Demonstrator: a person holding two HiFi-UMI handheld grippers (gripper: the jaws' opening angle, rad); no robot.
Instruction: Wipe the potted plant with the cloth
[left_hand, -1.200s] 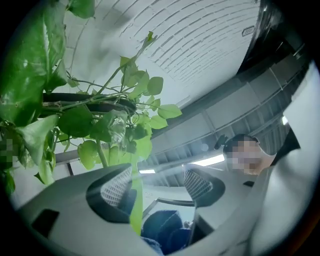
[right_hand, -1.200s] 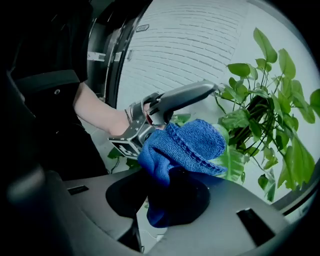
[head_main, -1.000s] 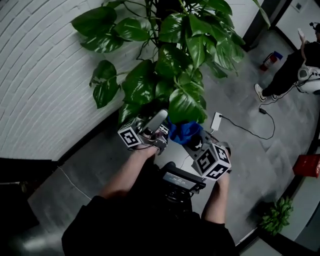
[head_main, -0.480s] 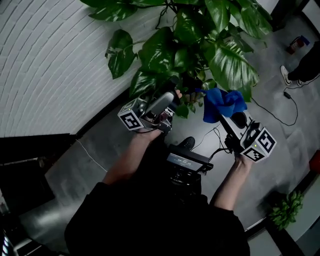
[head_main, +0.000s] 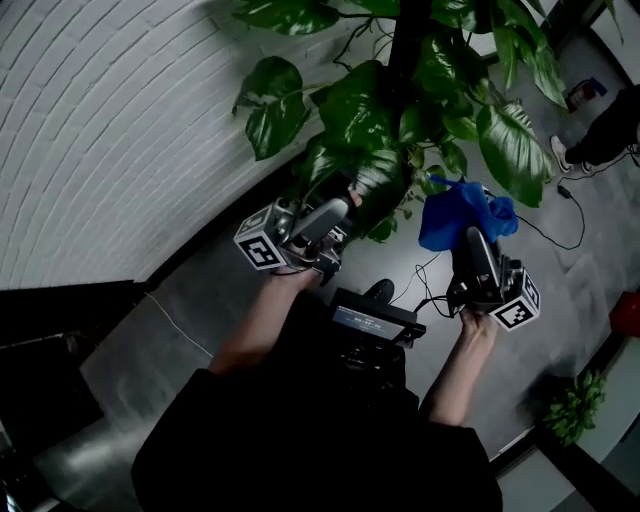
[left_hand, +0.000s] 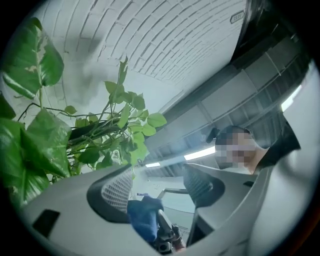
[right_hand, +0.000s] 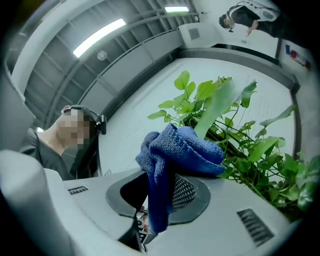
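beside the white brick wall (head_main: 110, 130), a person works over the potted plant (head_main: 400, 110) with tongs in each hand. the right tongs (head_main: 472, 245) stay clenched on the blue cloth (head_main: 455, 212). a second ago the cloth was tucked low under a leaf in the middle. now it stands lifted at the right of the foliage, just beside a large drooping leaf (head_main: 515, 150); whether the two touch cannot be told. the left tongs (head_main: 338, 208), released with nothing gripped between them, have slid in from the near left, and their tips now sit at the dark lower leaves (head_main: 372, 185). it looks as if one leaf is done and the cloth is being carried to the next, with the free tongs placed to steady it. much of the plant likely remains to be wiped.
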